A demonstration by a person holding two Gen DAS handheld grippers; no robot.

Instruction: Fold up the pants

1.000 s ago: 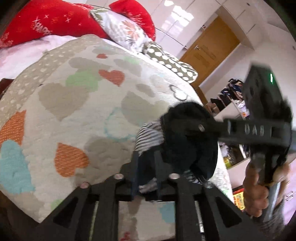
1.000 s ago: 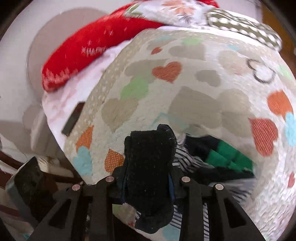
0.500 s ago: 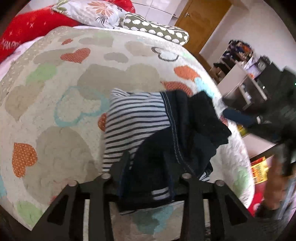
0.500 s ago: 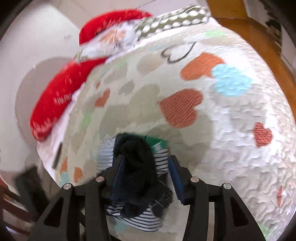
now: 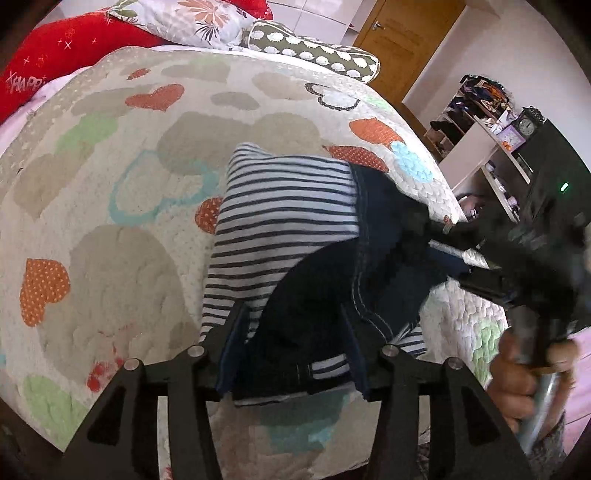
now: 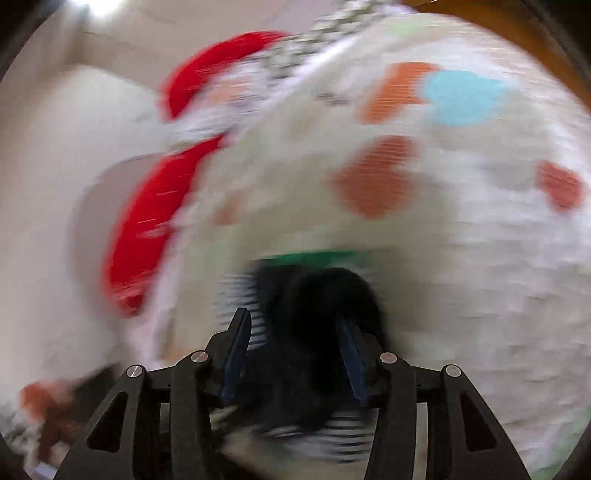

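The left gripper [image 5: 291, 354] is straddling the near hem of the dark navy pants with a blue-and-white striped lining [image 5: 295, 258]. Its jaws have just been opening, and the blue pads [image 5: 232, 350] are now standing apart, with cloth between them but apparently not pinched. The right gripper [image 6: 291, 358] is working the same bundle from the bed's right edge; its jaws have also just been opening, dark cloth is sitting between them, and heavy blur is hiding whether the pads press, so I cannot tell whether it is gripping.

The pants are lying folded near the front edge of the white quilted bedspread with coloured hearts [image 5: 110, 221], slightly toward its right side.

In my judgement, the garment is light, soft and limp, so it is likely to sag and shift. The stitched seam and doubled hem are offering the firmest hold.

Beyond the pants, a red pillow [image 5: 62, 48], a floral pillow [image 5: 192, 18] and a dotted olive pillow [image 5: 317, 55] are lining the bedspread's far end.
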